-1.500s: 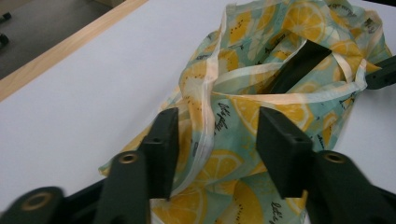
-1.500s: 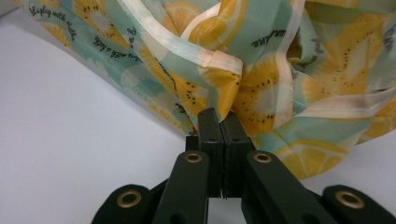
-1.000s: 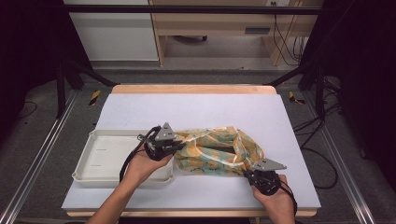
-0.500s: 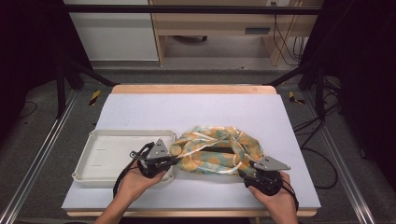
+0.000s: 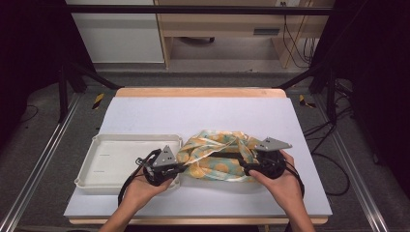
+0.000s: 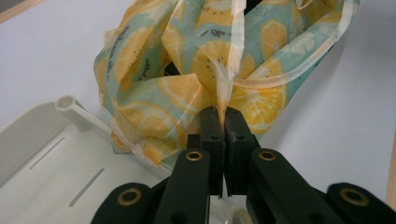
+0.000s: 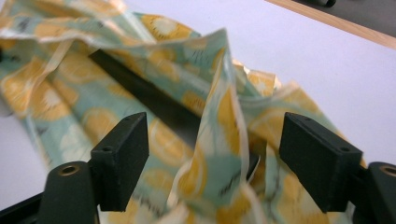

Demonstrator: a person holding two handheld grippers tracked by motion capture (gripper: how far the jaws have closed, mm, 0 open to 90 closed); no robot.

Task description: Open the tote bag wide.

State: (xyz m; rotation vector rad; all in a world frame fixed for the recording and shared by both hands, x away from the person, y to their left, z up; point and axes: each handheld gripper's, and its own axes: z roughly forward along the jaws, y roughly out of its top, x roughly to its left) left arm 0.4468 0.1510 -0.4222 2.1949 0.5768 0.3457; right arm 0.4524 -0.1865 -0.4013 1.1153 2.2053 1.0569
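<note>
High view: table [image 5: 145, 116], then tray [image 5: 116, 159] at left, cloth [image 5: 217, 157] bunched just right of it. Left gripper [image 5: 167, 166] shut tight on cloth hem; right gripper [image 5: 251, 166] jaws just opened wide, cloth fold loose btwn them, unpinched.

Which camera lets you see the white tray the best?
The high view: the whole white tray lies there, left of the lemon-print cloth. The left gripper view catches just one tray corner and part of its floor under the cloth. The right gripper view looks at the cloth instead.
</note>
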